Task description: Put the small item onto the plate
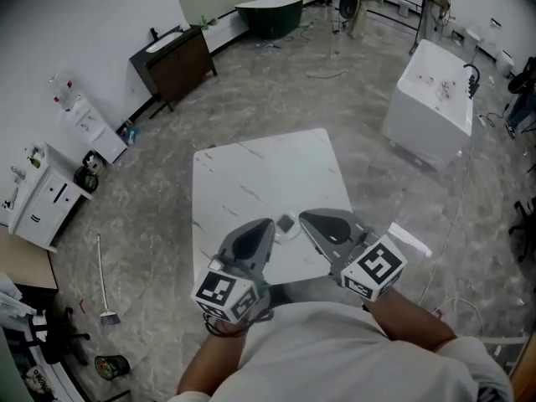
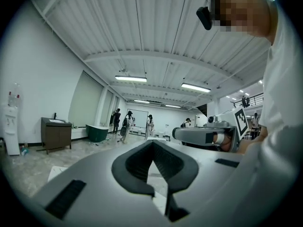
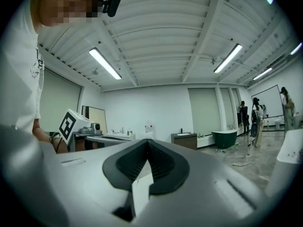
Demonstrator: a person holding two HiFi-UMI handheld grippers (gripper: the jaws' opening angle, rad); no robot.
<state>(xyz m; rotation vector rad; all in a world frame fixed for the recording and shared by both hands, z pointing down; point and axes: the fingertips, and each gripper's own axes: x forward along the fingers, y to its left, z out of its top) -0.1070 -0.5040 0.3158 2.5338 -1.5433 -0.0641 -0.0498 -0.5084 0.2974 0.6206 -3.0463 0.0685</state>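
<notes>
Lower centre: we noted the left grey tool (image 1: 268, 224) and right grey tool (image 1: 305, 217), jaws together on both. A small pale square item (image 1: 286, 223) lay between their tips on the white marble tabletop (image 1: 260, 174).

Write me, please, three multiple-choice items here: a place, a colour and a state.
1. The left gripper and right gripper are held: A over the table's near edge; B over its far edge; C off its left side.
2. The table top is: A green; B white; C black.
3. The right gripper's jaws are: A wide apart; B gripping a thick object; C together.
Key: 1 A, the head view shows both above the near edge; 2 B, white with faint veins; 3 C, its own view shows them meeting.
</notes>
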